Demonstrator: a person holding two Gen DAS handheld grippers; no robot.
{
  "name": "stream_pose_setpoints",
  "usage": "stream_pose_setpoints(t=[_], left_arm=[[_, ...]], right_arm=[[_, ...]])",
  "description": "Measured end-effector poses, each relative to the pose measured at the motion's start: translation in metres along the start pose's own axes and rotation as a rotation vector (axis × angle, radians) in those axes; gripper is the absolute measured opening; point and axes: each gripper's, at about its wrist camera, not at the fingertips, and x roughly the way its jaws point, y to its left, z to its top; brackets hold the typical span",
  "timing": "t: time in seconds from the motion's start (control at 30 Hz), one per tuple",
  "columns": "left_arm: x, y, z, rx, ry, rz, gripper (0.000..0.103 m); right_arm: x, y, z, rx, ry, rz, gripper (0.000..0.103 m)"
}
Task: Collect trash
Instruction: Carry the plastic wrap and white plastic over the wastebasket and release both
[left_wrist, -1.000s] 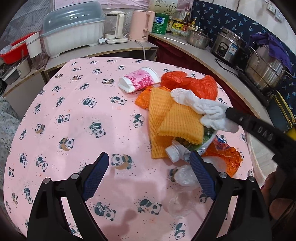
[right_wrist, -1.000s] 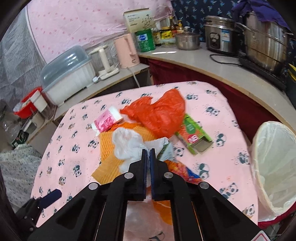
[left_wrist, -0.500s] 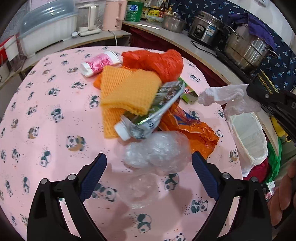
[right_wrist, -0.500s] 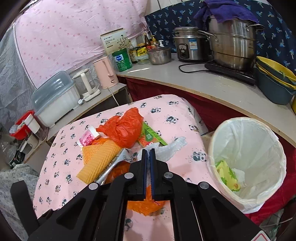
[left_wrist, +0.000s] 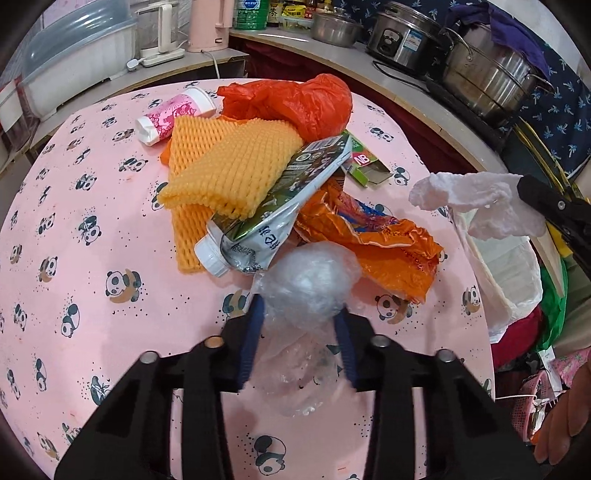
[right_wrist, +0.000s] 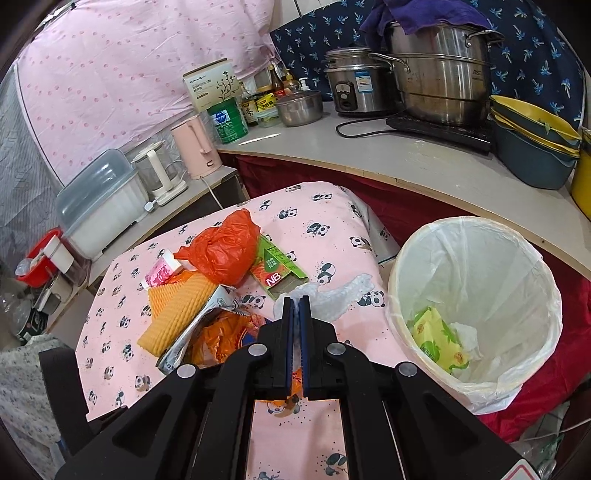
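Left gripper (left_wrist: 298, 318) jaws clamped on clear plastic wad (left_wrist: 308, 284); right gripper (right_wrist: 294, 303) jaws pinching white foam wrap (right_wrist: 338, 291) beside bin (right_wrist: 476, 236).

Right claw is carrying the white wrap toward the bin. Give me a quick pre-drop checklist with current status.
1. Right claw shut on the crumpled white foam wrap: ok.
2. Wrap over the white-lined trash bin: not ok; in the right wrist view it hangs over the pink panda tablecloth beside the bin.
3. Bin mouth open, room inside: ok.
4. Left claw closed around the clear crumpled plastic bag: ok.
5. Bag lifted off the table: cannot tell.
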Motion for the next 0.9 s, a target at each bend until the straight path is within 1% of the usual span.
stream_pose_setpoints(t=[0.03,0.23,0.6,0.9], left_arm=[[-0.002,-0.002,0.000,0.010,-0.003,-0.004,0.020],[-0.019,-0.007,0.001,0.020,-0.038,-0.009,0.016],[-0.056,-0.031,0.011,0.058,-0.122,-0.041,0.014],[-0.066,-0.070,0.027,0.110,-0.153,-0.098,0.014]], right_arm=[[0.000,0.000,0.000,0.000,-0.001,0.000,0.003],[-0.010,-0.001,-0.002,-0.004,-0.017,0.007,0.003],[-0.042,-0.012,0.001,0.010,-0.074,0.002,0.003],[-0.063,-0.048,0.006,0.058,-0.117,-0.043,0.003]])
